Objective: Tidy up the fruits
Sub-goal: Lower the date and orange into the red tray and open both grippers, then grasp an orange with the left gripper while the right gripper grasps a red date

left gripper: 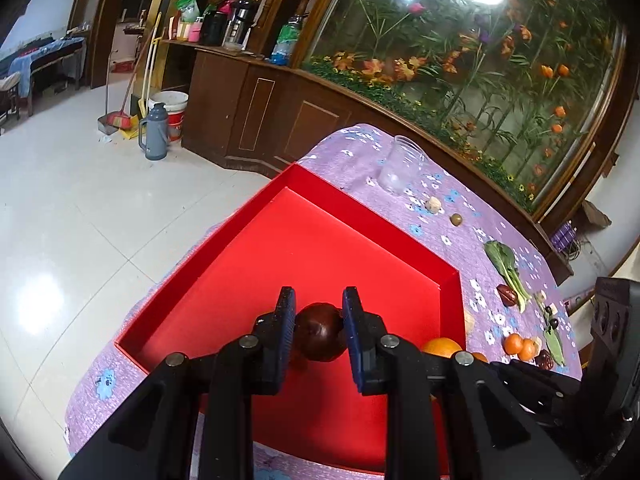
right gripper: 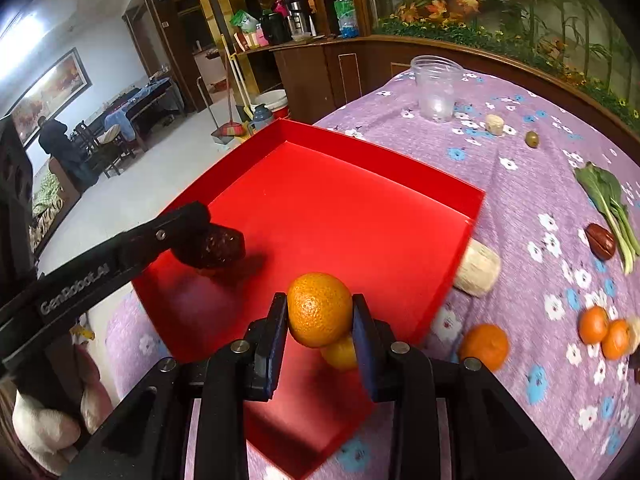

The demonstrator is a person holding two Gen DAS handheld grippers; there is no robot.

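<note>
The left gripper [left gripper: 319, 322] pinches a dark fruit [left gripper: 320, 332] over the red tray [left gripper: 372, 216]; the right gripper [right gripper: 320, 322] clamps an orange [right gripper: 319, 309] above the tray's near edge. Both grips sit near the fingertips, so a quick tilt could let either round fruit slip, roll off the worktop [right gripper: 532, 208] or knock the small orange [right gripper: 342, 354] below.

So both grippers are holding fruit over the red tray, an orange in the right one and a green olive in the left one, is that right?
Not quite. The left gripper holds a dark reddish-brown fruit, not a green olive; the left wrist view shows it clamped between the pads. The rest stands: the right gripper holds an orange, both over the red tray.
</note>
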